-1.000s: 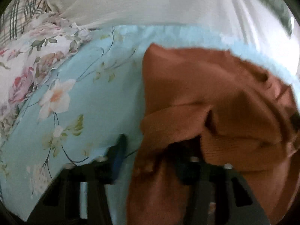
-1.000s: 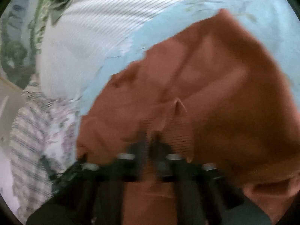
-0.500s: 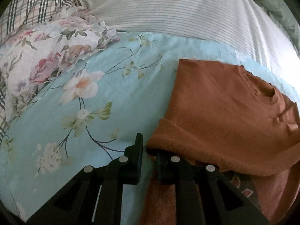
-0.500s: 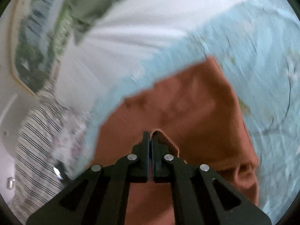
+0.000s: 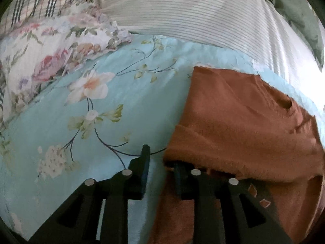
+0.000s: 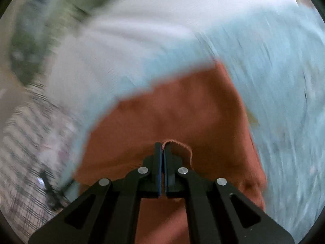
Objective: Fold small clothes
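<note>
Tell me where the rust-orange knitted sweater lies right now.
The rust-orange knitted sweater lies on the light-blue floral bedsheet, filling the left wrist view's right half, below the white striped pillow.

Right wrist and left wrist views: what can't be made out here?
- Right wrist: motion blur smears the bedding; its pattern is unreadable.
- Left wrist: the orange sweater runs off the right edge; the left tool covers its lower fold.
- Right wrist: right tool hides the pinched hem.
</note>
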A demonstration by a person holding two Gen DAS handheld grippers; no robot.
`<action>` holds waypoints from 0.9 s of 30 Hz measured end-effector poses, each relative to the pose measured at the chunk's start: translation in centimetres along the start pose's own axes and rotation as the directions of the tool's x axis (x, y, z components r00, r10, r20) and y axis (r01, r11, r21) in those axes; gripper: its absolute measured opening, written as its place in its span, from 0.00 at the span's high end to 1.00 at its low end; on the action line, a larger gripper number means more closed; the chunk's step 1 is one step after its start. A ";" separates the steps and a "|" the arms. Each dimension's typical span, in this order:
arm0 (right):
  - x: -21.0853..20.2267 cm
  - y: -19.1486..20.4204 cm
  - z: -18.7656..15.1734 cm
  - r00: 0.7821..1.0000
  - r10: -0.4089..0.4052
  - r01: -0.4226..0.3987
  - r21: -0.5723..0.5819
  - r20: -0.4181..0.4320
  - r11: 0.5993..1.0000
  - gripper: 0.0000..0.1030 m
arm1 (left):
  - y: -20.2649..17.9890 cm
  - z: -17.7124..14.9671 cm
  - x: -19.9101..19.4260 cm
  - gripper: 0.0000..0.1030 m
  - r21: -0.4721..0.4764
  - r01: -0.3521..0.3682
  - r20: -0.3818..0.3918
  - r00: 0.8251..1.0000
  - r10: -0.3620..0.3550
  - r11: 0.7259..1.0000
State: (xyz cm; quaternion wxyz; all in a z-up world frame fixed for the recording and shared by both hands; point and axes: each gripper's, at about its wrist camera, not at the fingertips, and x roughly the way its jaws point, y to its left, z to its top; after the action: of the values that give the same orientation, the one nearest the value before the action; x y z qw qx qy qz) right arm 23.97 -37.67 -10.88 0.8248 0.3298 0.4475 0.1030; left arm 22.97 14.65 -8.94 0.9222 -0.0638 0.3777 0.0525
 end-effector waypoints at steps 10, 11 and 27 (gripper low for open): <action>-0.8 3.0 1.3 0.998 0.013 -0.006 -0.107 0.069 0.994 0.45 | 0.6 -0.1 -0.1 0.64 -0.045 0.010 -0.003 1.000 -0.010 0.999; 0.0 3.4 1.6 0.998 0.009 -0.001 -0.136 0.059 0.991 0.43 | 0.8 -0.1 -0.1 0.63 -0.054 0.013 -0.004 1.000 -0.013 0.998; 2.1 1.2 1.6 0.997 -0.074 0.069 -0.113 -0.039 0.991 0.93 | 1.4 -0.6 -2.4 0.58 -0.109 -0.052 -0.016 0.999 0.050 0.993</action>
State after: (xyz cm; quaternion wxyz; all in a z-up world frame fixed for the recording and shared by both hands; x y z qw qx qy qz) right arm 26.59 -36.53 -10.95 0.8354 0.2647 0.4701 0.1054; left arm 20.68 15.79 -7.81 0.9132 -0.1048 0.3820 0.0962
